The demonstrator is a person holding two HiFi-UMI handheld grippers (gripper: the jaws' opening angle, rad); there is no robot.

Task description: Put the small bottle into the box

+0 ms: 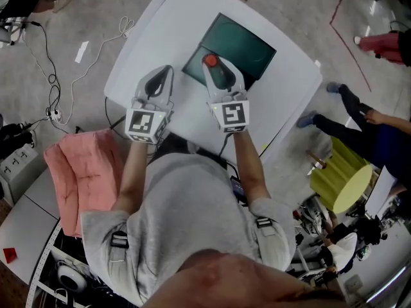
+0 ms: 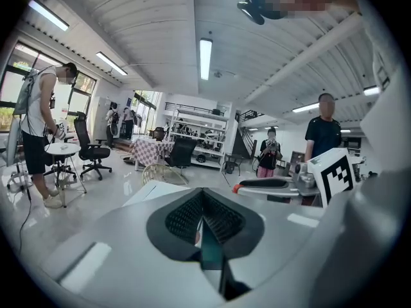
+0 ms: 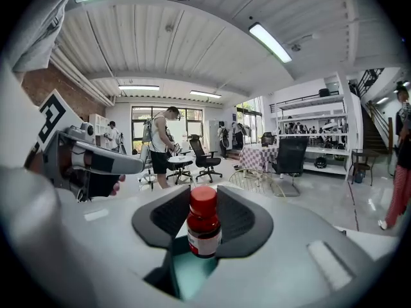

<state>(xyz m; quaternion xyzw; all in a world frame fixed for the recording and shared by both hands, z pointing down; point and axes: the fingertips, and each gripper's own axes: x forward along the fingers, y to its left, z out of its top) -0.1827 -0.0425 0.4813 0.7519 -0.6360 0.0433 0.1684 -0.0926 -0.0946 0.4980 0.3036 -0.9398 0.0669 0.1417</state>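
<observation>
red bottle [image 3: 204, 228], dark green box [image 1: 239, 46], white table [image 1: 159, 32]

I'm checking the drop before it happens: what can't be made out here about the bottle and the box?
1. Label print on the bottle: right gripper view, too small and blurred.
2. The bottle's body and base: head view, hidden by the right tool; only the red cap shows.
3. The box floor under the bottle, and the gap between them: in both those views, covered by tool and bottle.

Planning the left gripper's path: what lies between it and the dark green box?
Nothing: in the head view only bare white table separates the left gripper from the box.
</observation>
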